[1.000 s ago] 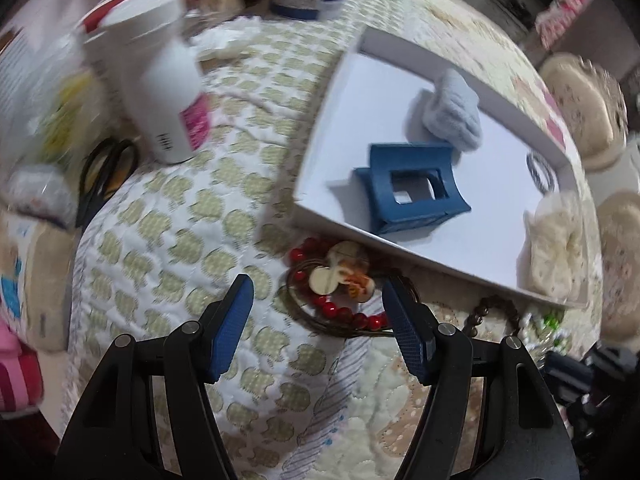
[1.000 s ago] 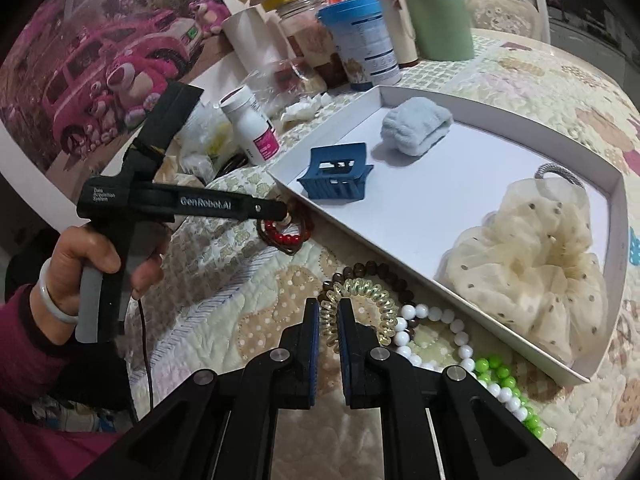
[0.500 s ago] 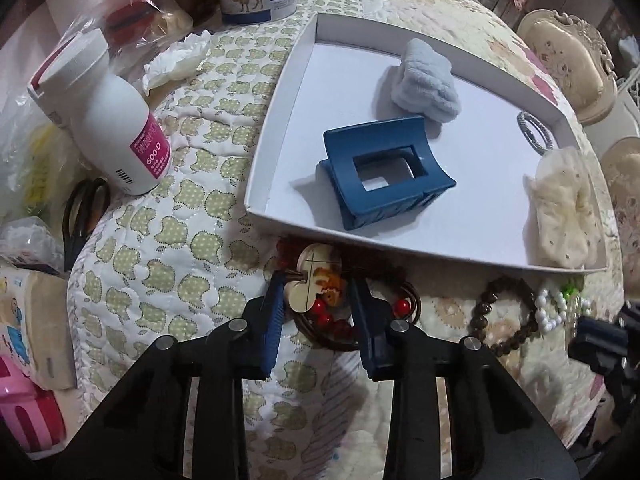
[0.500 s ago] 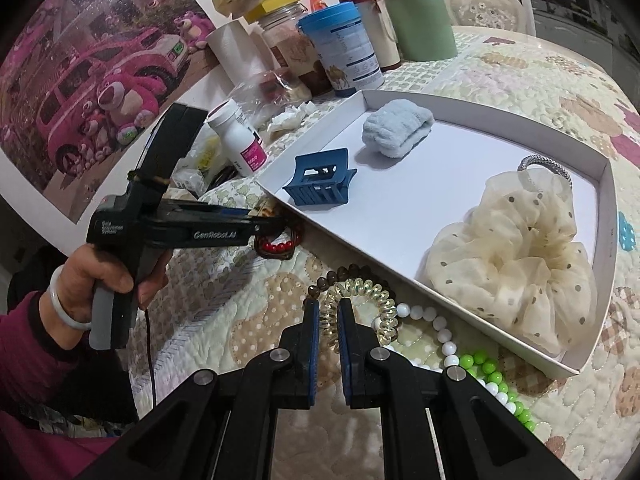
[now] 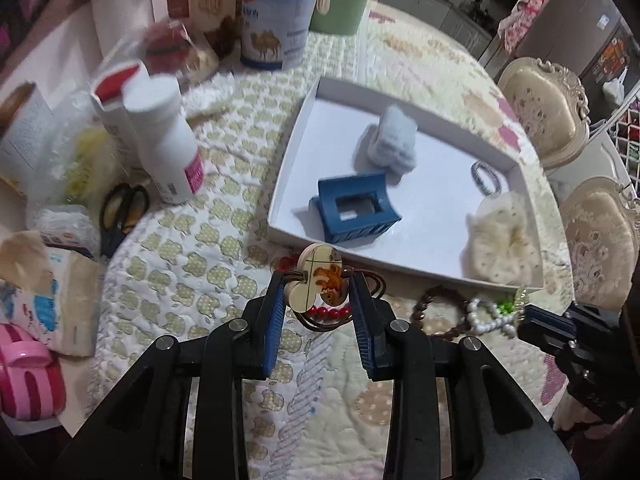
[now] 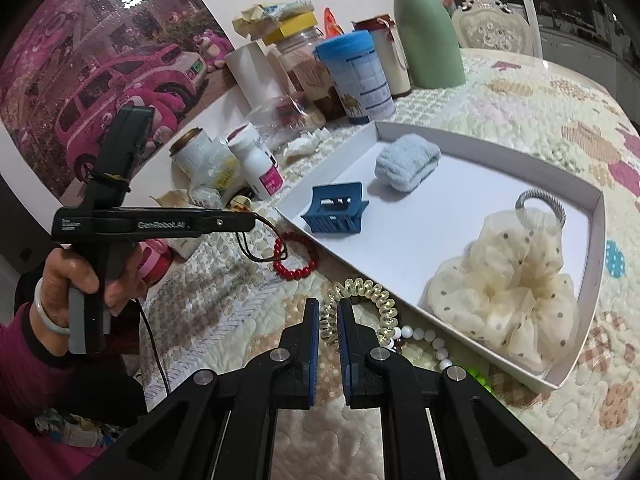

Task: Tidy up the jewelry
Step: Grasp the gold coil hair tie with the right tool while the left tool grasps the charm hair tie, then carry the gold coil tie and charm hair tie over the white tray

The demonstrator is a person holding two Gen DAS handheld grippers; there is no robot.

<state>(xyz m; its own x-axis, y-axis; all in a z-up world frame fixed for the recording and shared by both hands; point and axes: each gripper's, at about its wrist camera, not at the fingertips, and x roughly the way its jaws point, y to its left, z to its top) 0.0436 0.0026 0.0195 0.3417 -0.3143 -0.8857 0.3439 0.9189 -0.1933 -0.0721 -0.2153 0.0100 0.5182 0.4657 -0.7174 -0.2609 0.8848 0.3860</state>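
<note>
My left gripper (image 5: 318, 284) is shut on a cream hair tie charm (image 5: 318, 280) with brown elastic cords, lifted off the quilt; its cords hang below the gripper in the right wrist view (image 6: 262, 240). A red bead bracelet (image 6: 296, 258) lies on the quilt beside the white tray (image 6: 576, 364). The tray holds a blue claw clip (image 5: 354, 206), a pale blue scrunchie (image 5: 394, 144), a grey hair band (image 5: 486, 178) and a cream dotted scrunchie (image 6: 508, 288). My right gripper (image 6: 328, 314) is shut and empty, over a clear spiral hair tie (image 6: 368, 300).
White, green and brown bead bracelets (image 5: 476, 314) lie by the tray's near edge. A white pill bottle (image 5: 166, 148), scissors (image 5: 120, 212), a blue-lidded tin (image 5: 276, 12), a green jug (image 6: 426, 28) and jars crowd the far left. Chairs (image 5: 596, 240) stand beyond the table.
My left gripper closed on the cream charm hair tie and lifted it off the quilt, leaving the red bead bracelet behind. My right gripper stayed shut, roughly in place.
</note>
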